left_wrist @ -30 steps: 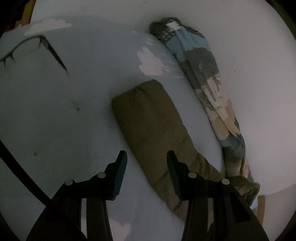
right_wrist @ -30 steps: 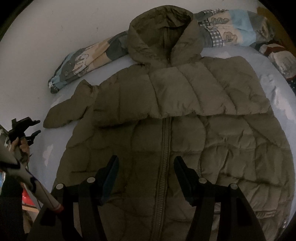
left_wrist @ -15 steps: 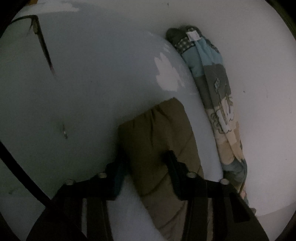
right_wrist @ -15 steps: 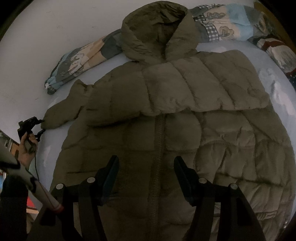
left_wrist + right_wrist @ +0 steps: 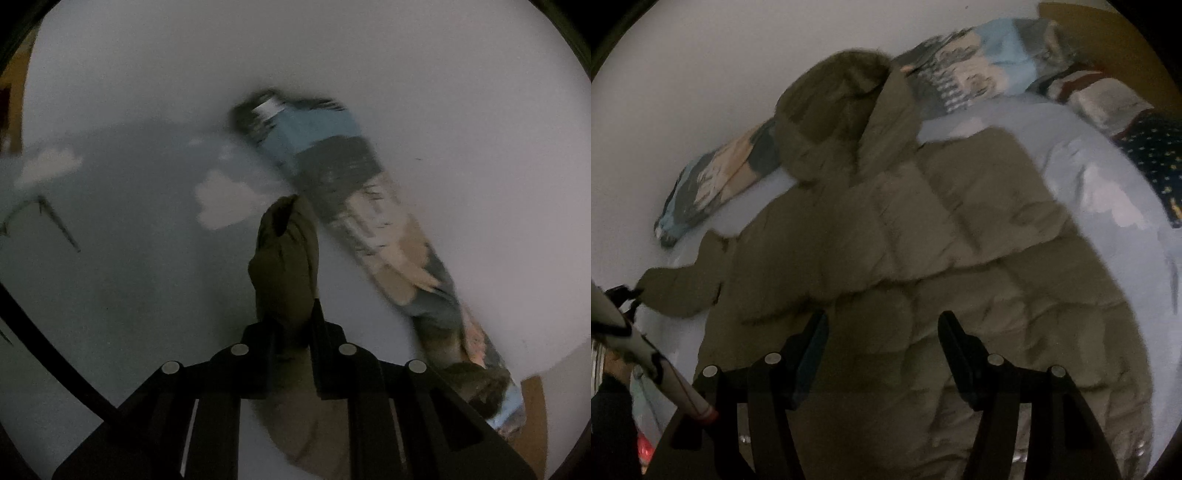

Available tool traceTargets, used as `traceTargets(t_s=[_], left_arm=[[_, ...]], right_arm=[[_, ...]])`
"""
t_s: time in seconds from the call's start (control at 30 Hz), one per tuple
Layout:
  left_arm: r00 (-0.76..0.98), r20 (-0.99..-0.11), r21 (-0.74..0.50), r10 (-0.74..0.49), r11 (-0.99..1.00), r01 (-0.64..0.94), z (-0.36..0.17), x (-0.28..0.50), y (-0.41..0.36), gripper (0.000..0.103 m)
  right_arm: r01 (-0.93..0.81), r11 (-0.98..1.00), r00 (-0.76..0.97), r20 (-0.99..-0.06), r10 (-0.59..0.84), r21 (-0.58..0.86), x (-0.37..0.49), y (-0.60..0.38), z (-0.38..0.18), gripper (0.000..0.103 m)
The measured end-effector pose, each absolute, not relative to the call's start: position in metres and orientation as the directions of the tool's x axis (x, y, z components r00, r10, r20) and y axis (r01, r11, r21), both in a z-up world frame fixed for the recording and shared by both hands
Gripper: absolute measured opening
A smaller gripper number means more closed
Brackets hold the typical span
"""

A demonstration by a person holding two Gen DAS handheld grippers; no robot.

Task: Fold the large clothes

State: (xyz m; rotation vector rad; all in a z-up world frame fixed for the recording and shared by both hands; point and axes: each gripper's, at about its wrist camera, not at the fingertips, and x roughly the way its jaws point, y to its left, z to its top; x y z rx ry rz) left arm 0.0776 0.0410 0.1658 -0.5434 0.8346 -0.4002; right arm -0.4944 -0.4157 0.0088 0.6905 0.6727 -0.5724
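Left gripper (image 5: pixel 291 321) pinched tight on the cuff end of the olive sleeve (image 5: pixel 286 258), jaws closed onto the fabric with the bunched sleeve sticking up and ahead from between the fingers. Rest of that sleeve trailing back underneath the gripper body. Ahead and to the right, a patchwork blanket roll (image 5: pixel 369 218) lying diagonally, blurred, beside the white wall (image 5: pixel 406 74). Ahead and to the left, pale blue sheet (image 5: pixel 129 277) with white cloud prints.

Right gripper (image 5: pixel 882 343) spread wide, nothing between the fingers, hanging above the lower front of the olive puffer jacket (image 5: pixel 923 240). Jacket laid flat, front side up, directly ahead and beneath; hood (image 5: pixel 846 114) at the far end, touching the wall and overlapping the patchwork blanket roll (image 5: pixel 713 177). Far to the left of this gripper, the jacket's sleeve (image 5: pixel 683 291) stretched outward, its tip at the left gripper (image 5: pixel 622 295), only partly in view at the frame edge. To the right, bare blue sheet (image 5: pixel 1108 192), and farther right a dark dotted fabric (image 5: pixel 1156 147). Cannot tell whether the right fingers touch the jacket.
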Motion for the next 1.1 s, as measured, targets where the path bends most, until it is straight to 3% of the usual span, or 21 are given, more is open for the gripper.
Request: traceTargets(t_s=[0.37,0.6,0.83,1.1], left_arm=[[0.589,-0.457,-0.546,-0.667,0.733,0.406,0.308,-0.029,-0.052,0.014],[0.479,-0.418,-0.495,-0.772,0.636,0.592,0.356,-0.119,-0.140,0.014],[0.306,-0.473,-0.494,-0.826,0.536,0.684,0.319,-0.204,-0.236,0.014],[0.155,-0.636,-0.446,-0.756,0.524,0.726,0.212,-0.283,-0.345,0.014]], right_arm=[[0.719,0.533,0.667,-0.659,-0.347,0.447,-0.544,-0.451,0.034,0.066],[0.732,0.467,0.673,-0.631,-0.386,0.496,-0.579,-0.470,0.047,0.066],[0.741,0.399,0.671,-0.614,-0.415,0.540,-0.612,-0.487,0.054,0.066],[0.752,0.376,0.659,-0.600,-0.454,0.542,-0.638,-0.497,0.061,0.066]])
